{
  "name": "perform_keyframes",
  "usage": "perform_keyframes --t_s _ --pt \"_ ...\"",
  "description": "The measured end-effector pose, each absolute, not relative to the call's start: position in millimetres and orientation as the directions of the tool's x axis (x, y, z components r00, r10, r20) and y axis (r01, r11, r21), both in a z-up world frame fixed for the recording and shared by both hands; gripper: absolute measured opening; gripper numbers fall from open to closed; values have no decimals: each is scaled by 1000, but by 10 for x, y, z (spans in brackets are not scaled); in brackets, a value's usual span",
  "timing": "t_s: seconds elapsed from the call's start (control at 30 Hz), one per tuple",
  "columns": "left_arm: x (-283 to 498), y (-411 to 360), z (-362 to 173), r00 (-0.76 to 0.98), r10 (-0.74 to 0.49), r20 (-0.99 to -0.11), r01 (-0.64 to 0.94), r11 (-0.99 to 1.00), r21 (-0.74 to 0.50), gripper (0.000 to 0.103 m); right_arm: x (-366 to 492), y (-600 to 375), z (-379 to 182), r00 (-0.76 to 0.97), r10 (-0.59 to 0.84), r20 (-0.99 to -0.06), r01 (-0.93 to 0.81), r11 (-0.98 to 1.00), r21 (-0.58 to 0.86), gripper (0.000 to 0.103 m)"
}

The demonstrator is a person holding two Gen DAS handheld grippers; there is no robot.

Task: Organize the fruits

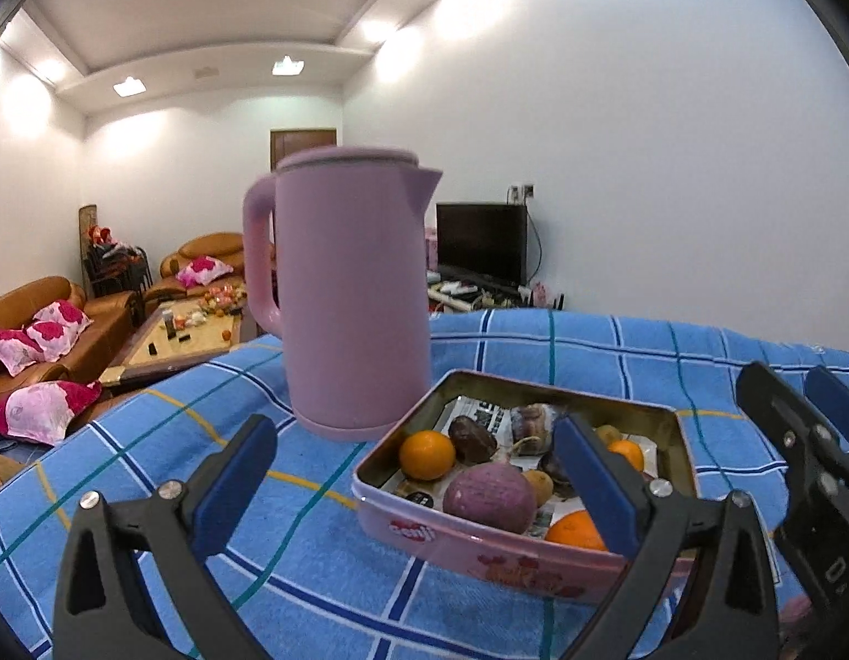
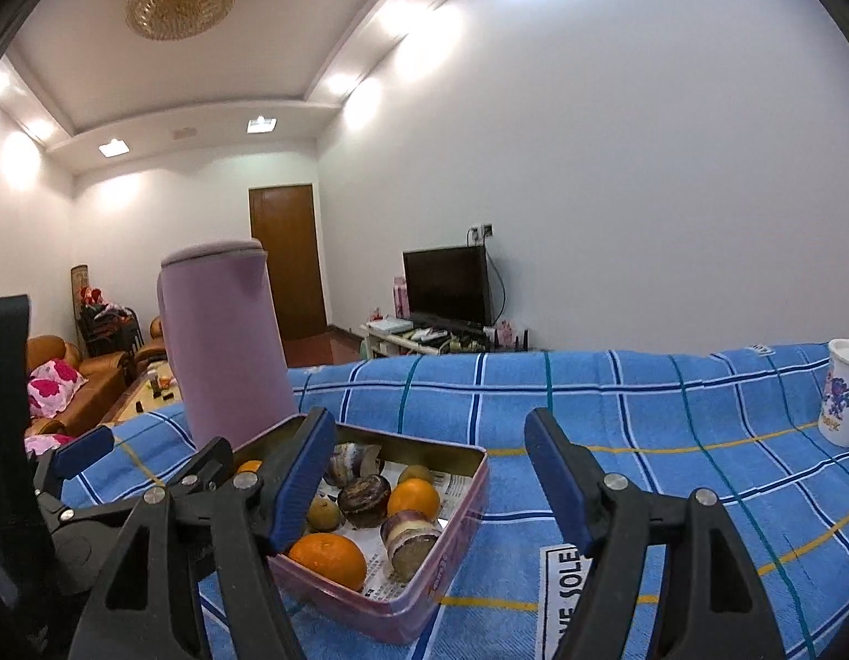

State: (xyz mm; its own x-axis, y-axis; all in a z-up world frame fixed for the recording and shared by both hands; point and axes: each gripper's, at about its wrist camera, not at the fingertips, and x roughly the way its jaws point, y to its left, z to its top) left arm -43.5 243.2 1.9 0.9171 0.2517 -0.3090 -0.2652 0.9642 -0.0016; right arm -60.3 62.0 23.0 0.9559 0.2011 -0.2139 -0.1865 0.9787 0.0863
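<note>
Home living room: sofa (image 1: 50, 319), television (image 2: 446, 286)

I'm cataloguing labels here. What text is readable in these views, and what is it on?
"VE SOLE" (cut off): white patch on the blue checked cloth.
Red logo on the pink tin: too blurred to read.
Newspaper lining in the tin: too small.
Floral mug lettering: unreadable.

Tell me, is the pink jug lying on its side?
No, the pink jug stands upright on the blue cloth, just behind the tin of fruit.
</note>
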Motion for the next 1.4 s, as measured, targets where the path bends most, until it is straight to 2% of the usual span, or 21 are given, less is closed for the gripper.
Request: perform_keyframes --t_s 0.1,0.2,1.4 --pt "-535 2445 40 929 247 -277 -263 965 -22 103 -699 578 249 964 190 -187 -175 980 96 73" --pt "-543 2427 41 930 239 -278 -253 967 -16 103 -753 537 247 965 186 -186 -166 979 115 78" --pt "-547 2348 35 931 244 -272 -250 968 12 103 -775 518 255 969 159 -190 -139 984 114 78"
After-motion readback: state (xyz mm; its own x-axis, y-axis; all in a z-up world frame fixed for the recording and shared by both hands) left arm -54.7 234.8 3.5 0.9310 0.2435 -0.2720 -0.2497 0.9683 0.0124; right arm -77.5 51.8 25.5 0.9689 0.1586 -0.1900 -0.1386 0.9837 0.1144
